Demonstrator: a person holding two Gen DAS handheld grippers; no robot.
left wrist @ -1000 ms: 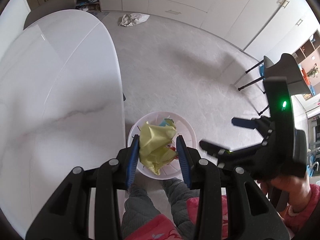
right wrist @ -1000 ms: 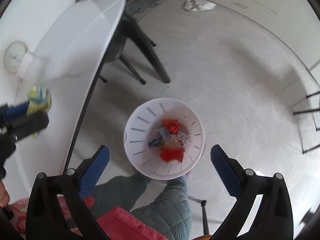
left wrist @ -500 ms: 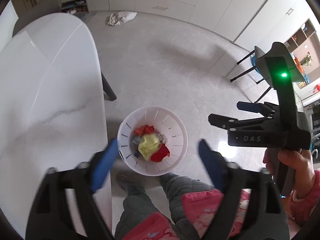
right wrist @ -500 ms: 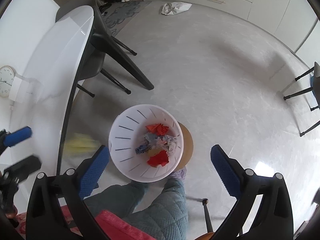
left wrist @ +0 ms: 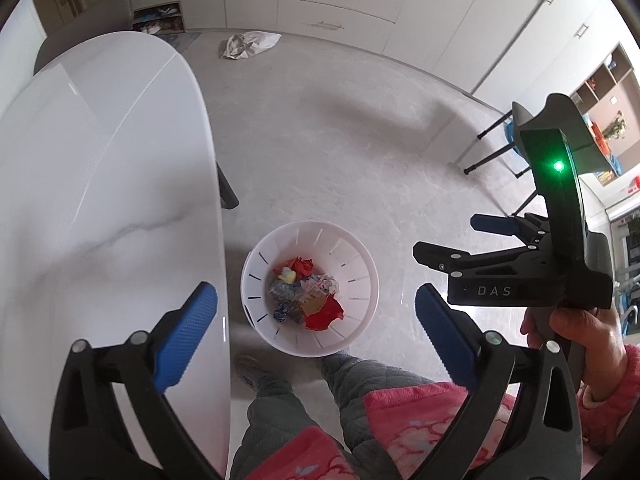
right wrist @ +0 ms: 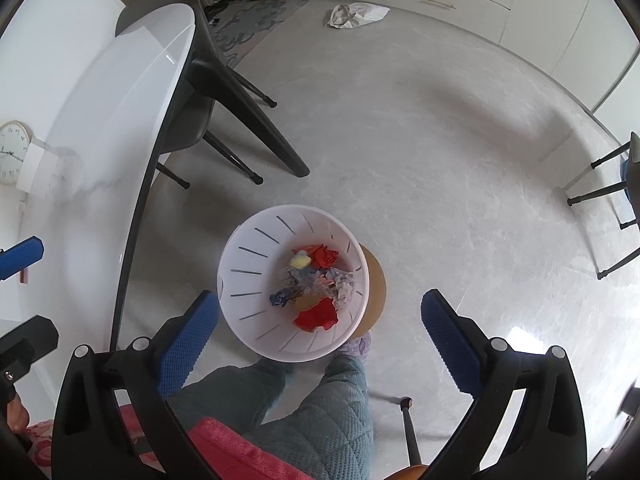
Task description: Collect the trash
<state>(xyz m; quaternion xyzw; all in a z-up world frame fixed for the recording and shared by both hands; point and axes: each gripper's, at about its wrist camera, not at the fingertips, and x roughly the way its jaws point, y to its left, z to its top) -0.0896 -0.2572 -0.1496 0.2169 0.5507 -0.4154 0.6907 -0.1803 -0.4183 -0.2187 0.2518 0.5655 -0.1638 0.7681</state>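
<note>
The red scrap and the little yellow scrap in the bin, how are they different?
The red scrap is bigger than the little yellow scrap. The red scrap lies at the near side of the pile, the yellow scrap at the far side. Both are crumpled and lie inside the white bin.

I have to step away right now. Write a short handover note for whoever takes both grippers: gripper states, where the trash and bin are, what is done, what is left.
Left gripper: jaws opening wide, nothing between them, above the bin.
Right gripper: open, empty, also over the bin.
White slotted bin: on the floor beside the white table, at the person's feet.
Done: crumpled trash lies in the bin, including a yellow wad and red pieces.
Left: a white bag lies on the floor near the cabinets; whether it counts as trash is unclear. No trash shows on the visible part of the table.
</note>
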